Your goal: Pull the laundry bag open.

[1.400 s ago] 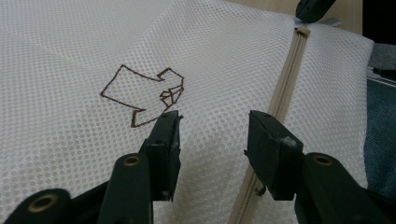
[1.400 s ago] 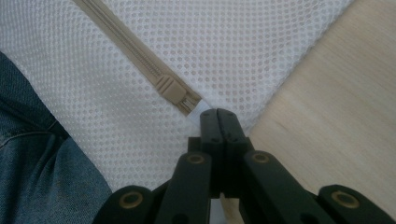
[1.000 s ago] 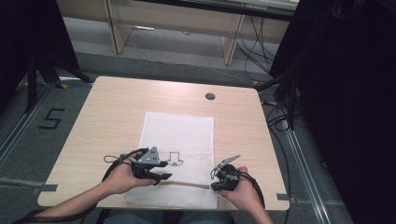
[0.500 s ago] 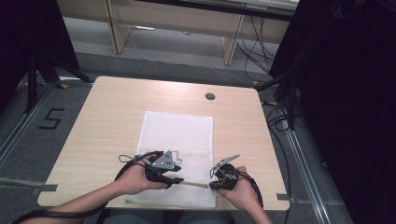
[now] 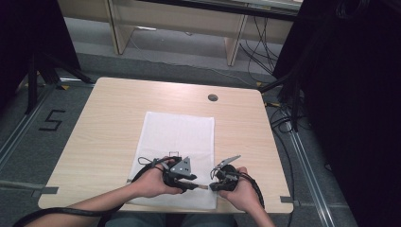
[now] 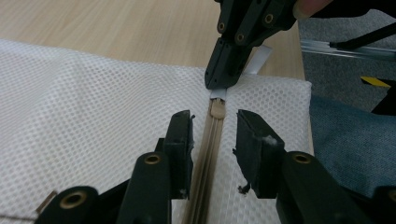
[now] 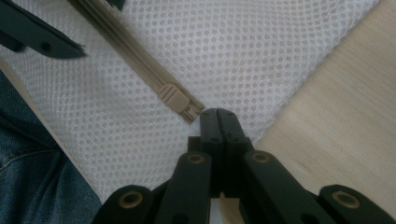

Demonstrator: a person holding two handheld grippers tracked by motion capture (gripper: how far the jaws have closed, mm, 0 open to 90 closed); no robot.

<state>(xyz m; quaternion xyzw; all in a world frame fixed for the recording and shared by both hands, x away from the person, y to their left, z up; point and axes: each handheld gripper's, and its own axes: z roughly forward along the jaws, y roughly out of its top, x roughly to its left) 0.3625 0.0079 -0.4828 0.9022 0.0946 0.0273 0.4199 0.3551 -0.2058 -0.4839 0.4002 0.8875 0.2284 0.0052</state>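
A white mesh bag point(image 5: 177, 137) lies flat on the wooden table point(image 5: 108, 123), with a beige zipper point(image 6: 211, 140) along its near edge. My left gripper point(image 6: 215, 140) is open, one jaw on each side of the zipper, just short of the beige slider point(image 6: 217, 110). The slider point(image 7: 173, 98) sits near the bag's right end. My right gripper point(image 7: 219, 122) is shut on the bag's end fabric just past the slider. In the high view the left gripper point(image 5: 198, 186) and right gripper point(image 5: 211, 185) almost meet at the bag's near right corner.
A round cable hole point(image 5: 213, 97) sits at the table's far side. The table's near edge runs right below both hands, and the person's jeans point(image 6: 345, 135) lie just beyond it. Bare wood flanks the bag left and right.
My left gripper has slid to the right along the bag's near edge and now sits close to the right gripper. The right gripper has stayed in place.
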